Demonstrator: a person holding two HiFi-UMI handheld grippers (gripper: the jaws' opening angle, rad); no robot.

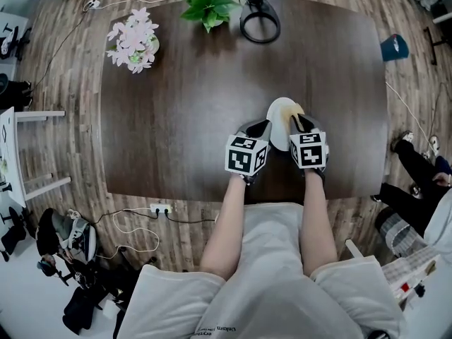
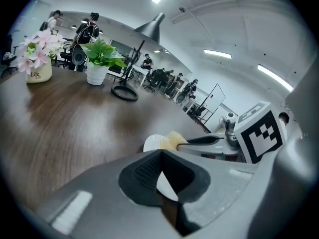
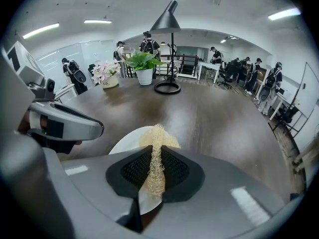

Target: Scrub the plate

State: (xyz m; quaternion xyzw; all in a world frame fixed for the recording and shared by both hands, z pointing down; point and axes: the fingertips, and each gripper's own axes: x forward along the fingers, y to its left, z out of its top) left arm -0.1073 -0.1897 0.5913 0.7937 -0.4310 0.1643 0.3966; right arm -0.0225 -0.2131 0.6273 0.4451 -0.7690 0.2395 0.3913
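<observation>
Plate (image 1: 279,131) sits on the table (image 1: 176,83) near the person's edge, between both tongs. Left gripper (image 2: 160,156) is clamped on its near rim, probably to stop it sliding. Right gripper (image 3: 155,156) is clamped on a fibrous scrubber (image 3: 155,138), whose tip touches the plate's face.

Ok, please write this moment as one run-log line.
left hand-held gripper: shut on plate rim | right hand-held gripper: shut on scrub pad | pad: on plate

Ceiling strip lights (image 3: 97,21) give bright, even light; shadows are faint. A pale sheen crosses the middle of the desk (image 1: 176,119), and the plate (image 1: 277,129) near its front edge glares white. Both gripper views bend heavily toward black corners.
</observation>
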